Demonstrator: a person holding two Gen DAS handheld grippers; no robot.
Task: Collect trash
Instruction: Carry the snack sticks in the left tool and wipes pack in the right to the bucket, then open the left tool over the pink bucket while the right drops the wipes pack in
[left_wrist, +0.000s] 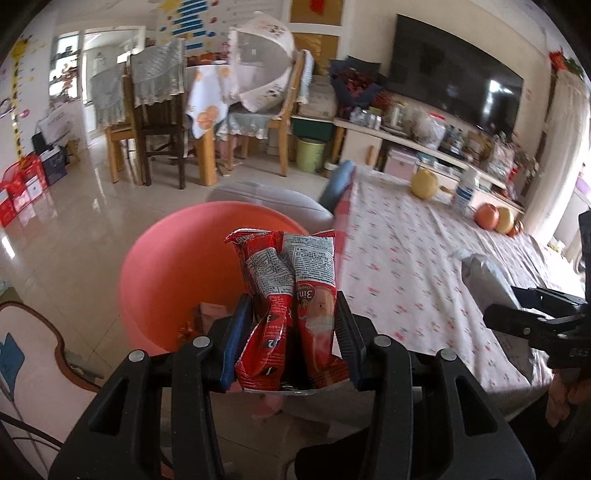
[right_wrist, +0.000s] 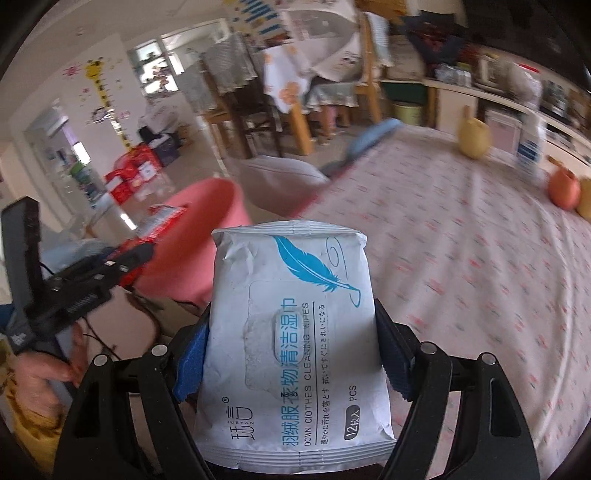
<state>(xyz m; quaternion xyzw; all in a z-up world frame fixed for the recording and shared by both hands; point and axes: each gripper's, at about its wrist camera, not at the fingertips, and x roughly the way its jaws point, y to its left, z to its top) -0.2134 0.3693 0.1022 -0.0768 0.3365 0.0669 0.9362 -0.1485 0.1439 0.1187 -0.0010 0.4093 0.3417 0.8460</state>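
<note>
While my left claw (left_wrist: 291, 325) pinches red snack wrappers (left_wrist: 291, 295) above the pink bin (left_wrist: 166, 266), which holds what looks like scraps, my right claw (right_wrist: 291, 354) clamps a wipes pack (right_wrist: 291, 332) beside it.

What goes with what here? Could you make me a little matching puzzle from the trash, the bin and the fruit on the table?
Things:
1. red snack packets
2. white wet-wipes pack
3. pink bin
4. yellow pear

Places:
A. on the floor beside the table
B. clamped in the right tool
C. resting on the flowered tablecloth
D. clamped in the left tool

Pairs: 1-D, 2-B, 3-A, 4-C
</note>
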